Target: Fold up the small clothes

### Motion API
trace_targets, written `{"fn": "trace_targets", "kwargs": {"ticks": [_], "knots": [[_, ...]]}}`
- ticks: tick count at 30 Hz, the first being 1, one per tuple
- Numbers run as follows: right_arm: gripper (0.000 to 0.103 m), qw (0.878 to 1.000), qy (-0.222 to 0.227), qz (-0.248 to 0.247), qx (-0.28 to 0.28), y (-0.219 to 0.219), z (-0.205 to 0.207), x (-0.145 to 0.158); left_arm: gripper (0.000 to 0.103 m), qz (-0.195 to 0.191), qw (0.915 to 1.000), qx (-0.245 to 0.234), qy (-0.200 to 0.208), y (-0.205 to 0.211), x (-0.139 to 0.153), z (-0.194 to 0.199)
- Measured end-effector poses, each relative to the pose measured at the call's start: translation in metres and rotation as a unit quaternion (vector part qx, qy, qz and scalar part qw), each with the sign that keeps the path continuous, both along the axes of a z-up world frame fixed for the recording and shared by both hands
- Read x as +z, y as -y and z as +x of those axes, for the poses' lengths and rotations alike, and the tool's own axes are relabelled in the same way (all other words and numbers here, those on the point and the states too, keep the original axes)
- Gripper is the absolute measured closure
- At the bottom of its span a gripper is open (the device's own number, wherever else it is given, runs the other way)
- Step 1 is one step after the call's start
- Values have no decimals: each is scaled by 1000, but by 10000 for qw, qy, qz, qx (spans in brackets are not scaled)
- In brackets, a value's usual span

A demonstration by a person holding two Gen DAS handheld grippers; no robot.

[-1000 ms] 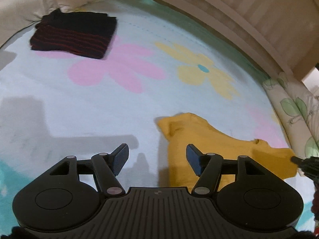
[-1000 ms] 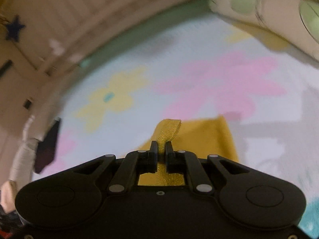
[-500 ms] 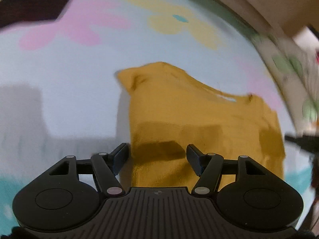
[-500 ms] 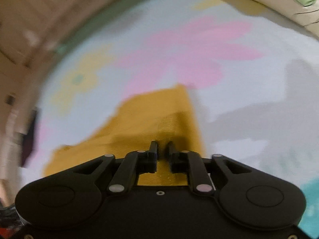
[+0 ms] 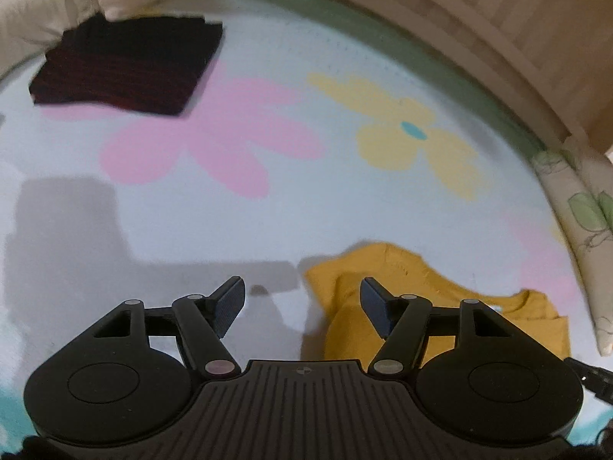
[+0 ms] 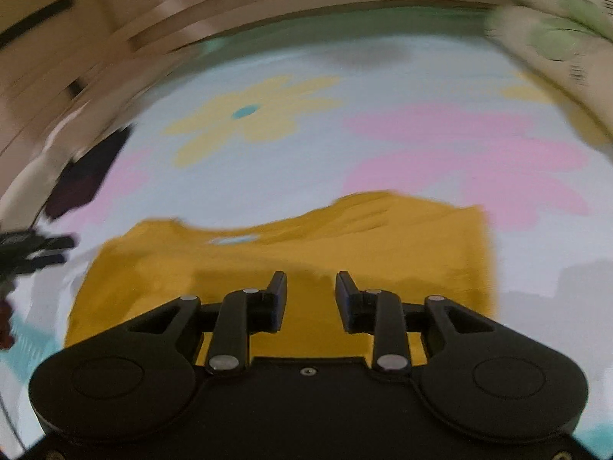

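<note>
Yellow shirt (image 6: 306,253) is lying spread on the flowered sheet (image 5: 268,230), just ahead of both tools. Right gripper (image 6: 311,291) is opening its jaws over the cloth, with nothing pinched between them. Left gripper (image 5: 302,299) is hanging with jaws apart and empty, by the shirt's edge. Letting go cleanly seems the point now: the fold should settle flat before either tool pulls off. Farther back, a dark folded garment (image 5: 126,69) is resting near a pillow (image 5: 42,15), and a wooden bed frame (image 5: 459,30) is curving round the far side.
</note>
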State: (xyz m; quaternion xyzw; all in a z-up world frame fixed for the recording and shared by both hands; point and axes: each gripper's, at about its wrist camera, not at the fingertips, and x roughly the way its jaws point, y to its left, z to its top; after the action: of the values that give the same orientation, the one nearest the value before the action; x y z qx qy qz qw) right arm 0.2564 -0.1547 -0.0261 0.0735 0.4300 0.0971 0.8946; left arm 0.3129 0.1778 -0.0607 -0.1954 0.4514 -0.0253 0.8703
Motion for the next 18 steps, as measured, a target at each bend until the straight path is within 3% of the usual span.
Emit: {"fn": "trace_targets", "kwargs": {"ticks": [5, 11, 13, 18], "knots": [[62, 9989, -94, 15, 451, -31, -3, -8, 38, 313, 9994, -127, -86, 7, -11, 12], [62, 9953, 77, 99, 964, -67, 13, -4, 38, 1056, 9942, -106, 142, 19, -15, 19], [62, 9926, 127, 59, 1208, -89, 27, -1, 38, 862, 9961, 98, 174, 7, -14, 21], [62, 9786, 341, 89, 2026, -156, 59, 9, 39, -83, 9978, 640, 160, -38, -13, 21]]}}
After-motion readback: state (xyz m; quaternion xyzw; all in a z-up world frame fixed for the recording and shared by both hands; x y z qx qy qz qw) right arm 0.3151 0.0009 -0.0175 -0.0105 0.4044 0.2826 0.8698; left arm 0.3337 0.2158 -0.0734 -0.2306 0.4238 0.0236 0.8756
